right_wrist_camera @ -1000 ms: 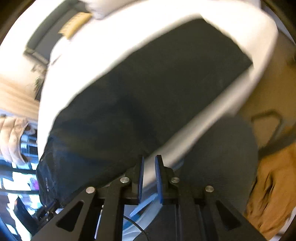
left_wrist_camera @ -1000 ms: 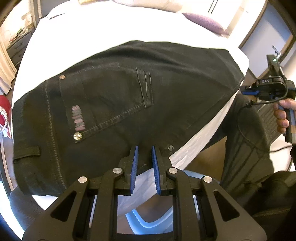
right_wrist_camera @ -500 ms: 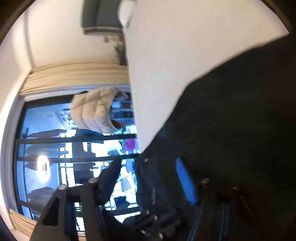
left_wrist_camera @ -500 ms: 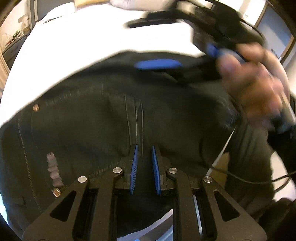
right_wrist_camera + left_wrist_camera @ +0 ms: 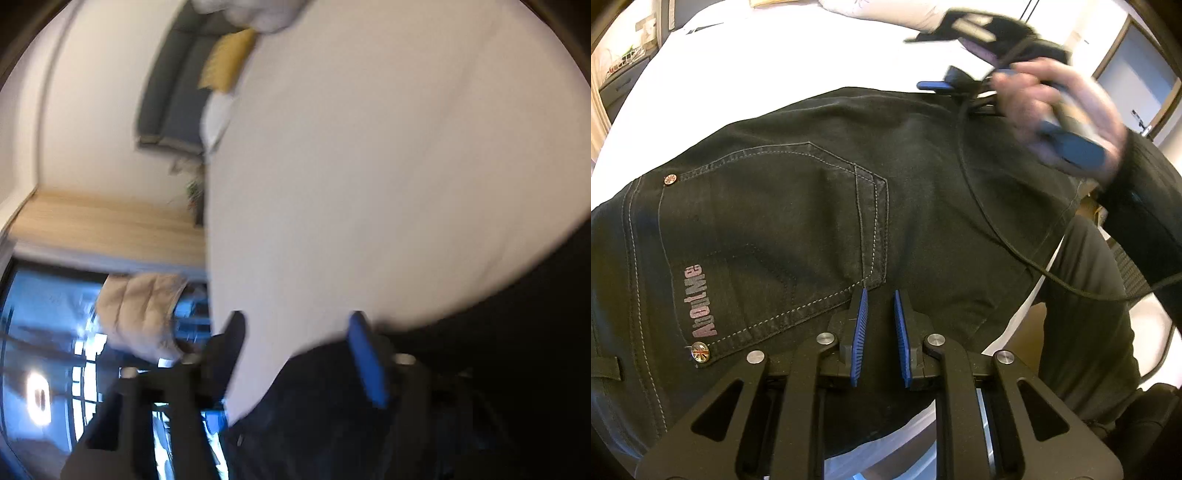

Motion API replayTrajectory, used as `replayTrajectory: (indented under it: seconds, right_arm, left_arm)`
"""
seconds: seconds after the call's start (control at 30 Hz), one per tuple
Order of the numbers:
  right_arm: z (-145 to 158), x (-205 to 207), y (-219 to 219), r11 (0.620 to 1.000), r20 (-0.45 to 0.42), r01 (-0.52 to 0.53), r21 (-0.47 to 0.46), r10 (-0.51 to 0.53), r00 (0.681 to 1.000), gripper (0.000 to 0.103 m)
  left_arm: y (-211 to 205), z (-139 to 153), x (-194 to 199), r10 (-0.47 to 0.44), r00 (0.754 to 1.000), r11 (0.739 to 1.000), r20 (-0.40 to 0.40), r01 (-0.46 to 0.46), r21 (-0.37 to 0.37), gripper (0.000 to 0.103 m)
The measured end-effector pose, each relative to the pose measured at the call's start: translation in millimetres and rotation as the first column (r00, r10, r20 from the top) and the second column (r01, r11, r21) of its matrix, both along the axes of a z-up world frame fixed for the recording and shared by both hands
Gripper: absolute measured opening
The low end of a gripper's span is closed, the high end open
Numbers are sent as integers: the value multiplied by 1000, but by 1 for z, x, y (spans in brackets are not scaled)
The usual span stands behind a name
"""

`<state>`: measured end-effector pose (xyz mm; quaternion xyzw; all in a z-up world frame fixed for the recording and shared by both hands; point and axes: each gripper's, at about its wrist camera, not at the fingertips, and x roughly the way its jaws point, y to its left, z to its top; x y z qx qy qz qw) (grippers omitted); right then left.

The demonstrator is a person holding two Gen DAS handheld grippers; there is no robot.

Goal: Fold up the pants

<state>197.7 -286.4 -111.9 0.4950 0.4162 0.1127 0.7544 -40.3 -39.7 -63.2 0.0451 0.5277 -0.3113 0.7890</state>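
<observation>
Where the white bed [image 5: 798, 70] fills most of both my views, I see the black pants [image 5: 923, 192] spread flat across it, seat side up, with the waistband toward the left edge of the left wrist view and the legs running off to the right, over the edge of the mattress. On the back pocket [image 5: 775, 236] I can read pinkish lettering, "AboutMe" [image 5: 699, 301], running sideways along the pocket's edge, and below it sits a round rivet [image 5: 700, 351] carrying a Union Jack pattern; a second small rivet [image 5: 670, 180] marks the pocket's other top corner, and pale stitching outlines the whole pocket. My left gripper [image 5: 879, 295] hangs over the pocket's lower corner with its blue pads a narrow gap apart and no cloth between them. My right gripper [image 5: 299, 332] is blurred in its own view, yet its jaws stand wide apart, over the far edge of the pants [image 5: 480, 369] where black cloth meets white sheet; from the left wrist view I see it at the far side of the pants, held in the right hand [image 5: 1060, 110], with a black cable [image 5: 1004, 236] trailing from it over the cloth. A pillow [image 5: 886, 14] lies at the head of the bed.
</observation>
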Motion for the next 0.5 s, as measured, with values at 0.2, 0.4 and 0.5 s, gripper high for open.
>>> replayTrajectory:
  seconds: [0.2, 0.4, 0.5]
  right_arm:
    - [-30, -65, 62, 973, -33, -217, 78, 220, 975, 32]
    - [-40, -77, -36, 1000, -32, 4, 27, -3, 999, 9]
    - [-38, -86, -119, 981, -8, 194, 31, -194, 981, 9]
  left_arm:
    - [5, 3, 0, -3, 1000, 1000, 2, 3, 10, 15]
    - [-5, 3, 0, -6, 1000, 999, 4, 6, 35, 15]
    - [-5, 3, 0, -5, 1000, 999, 7, 4, 43, 15]
